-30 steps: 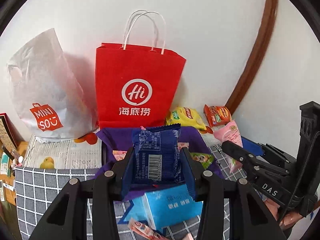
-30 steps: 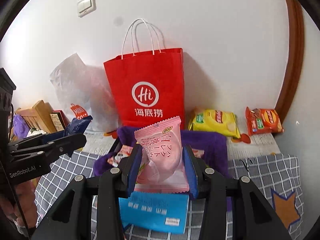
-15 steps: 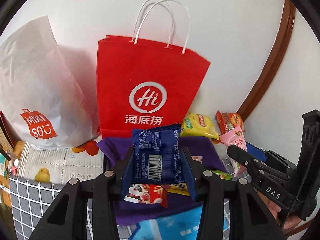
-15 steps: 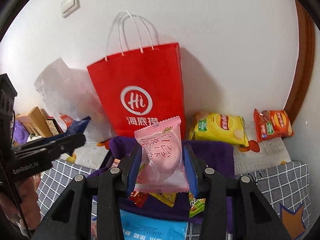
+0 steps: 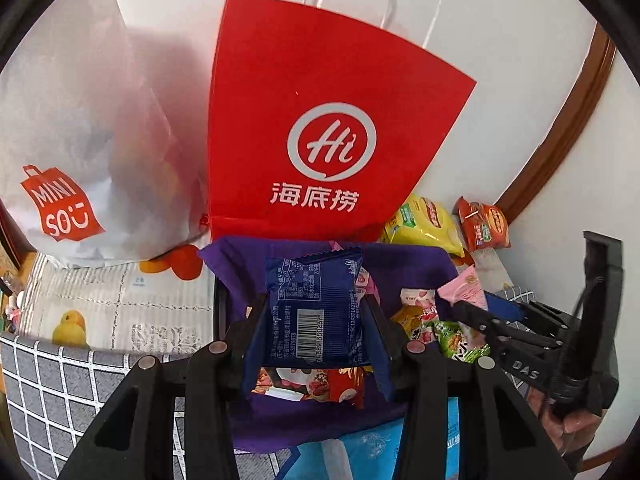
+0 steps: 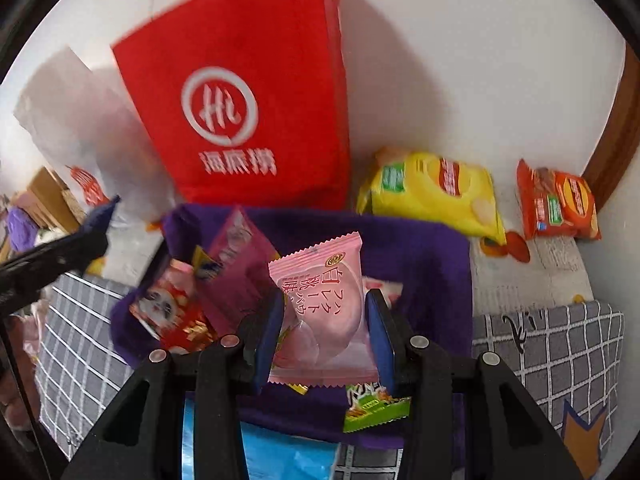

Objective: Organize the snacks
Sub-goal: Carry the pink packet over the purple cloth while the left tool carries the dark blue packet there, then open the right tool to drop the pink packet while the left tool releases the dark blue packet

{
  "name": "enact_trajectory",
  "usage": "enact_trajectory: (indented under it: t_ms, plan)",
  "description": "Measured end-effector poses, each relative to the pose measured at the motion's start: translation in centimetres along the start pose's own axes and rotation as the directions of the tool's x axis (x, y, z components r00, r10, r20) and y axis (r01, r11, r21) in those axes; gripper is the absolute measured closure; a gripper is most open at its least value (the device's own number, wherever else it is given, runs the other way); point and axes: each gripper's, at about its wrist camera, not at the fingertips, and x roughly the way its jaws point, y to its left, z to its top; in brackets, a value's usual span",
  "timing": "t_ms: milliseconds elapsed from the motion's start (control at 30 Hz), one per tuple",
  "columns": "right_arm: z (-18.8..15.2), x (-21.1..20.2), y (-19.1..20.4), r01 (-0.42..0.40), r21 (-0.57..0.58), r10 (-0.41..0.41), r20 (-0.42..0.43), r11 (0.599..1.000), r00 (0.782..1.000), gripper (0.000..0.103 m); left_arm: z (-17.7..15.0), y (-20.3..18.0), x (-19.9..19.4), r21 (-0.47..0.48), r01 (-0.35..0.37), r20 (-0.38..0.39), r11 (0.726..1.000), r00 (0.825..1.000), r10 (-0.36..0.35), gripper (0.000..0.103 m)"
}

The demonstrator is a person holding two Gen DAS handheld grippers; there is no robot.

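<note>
left gripper (image 5: 316, 332): jaws partly closed, blue pads pressed on both sides of a dark blue snack packet (image 5: 316, 304), barcode side facing the camera, held upright above the purple-lined basket (image 5: 404, 264).

right gripper (image 6: 325, 330): jaws partly closed, pads clamped on a pink snack packet (image 6: 322, 304) with japanese lettering, held upright over the same basket (image 6: 424, 264).

basket contents, visible: a red packet with a panda face (image 6: 172, 308), a magenta packet (image 6: 236, 264), a green packet (image 6: 376, 408), other small wrapped snacks, too cluttered to tell apart.

behind the basket: a red paper bag (image 5: 320, 120) with white handles, upright against the wall; a white miniso plastic bag (image 5: 76, 140) to its left; a yellow chip bag (image 6: 436, 196) and an orange-red snack bag (image 6: 556, 204) to its right.

in front of the basket: a light blue packet (image 5: 360, 448) on the grey checked cloth (image 6: 560, 352).
</note>
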Motion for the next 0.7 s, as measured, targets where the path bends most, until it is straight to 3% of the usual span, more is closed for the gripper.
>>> enact_trajectory:
  t_ms: [700]
  plan:
    - [-0.5, 1.7, 0.9, 0.001, -0.018, -0.002, -0.053, 1.0, 0.999, 0.061, -0.2, -0.6, 0.8, 0.017, -0.002, -0.02, 1.0, 1.0, 0.002, 0.06]
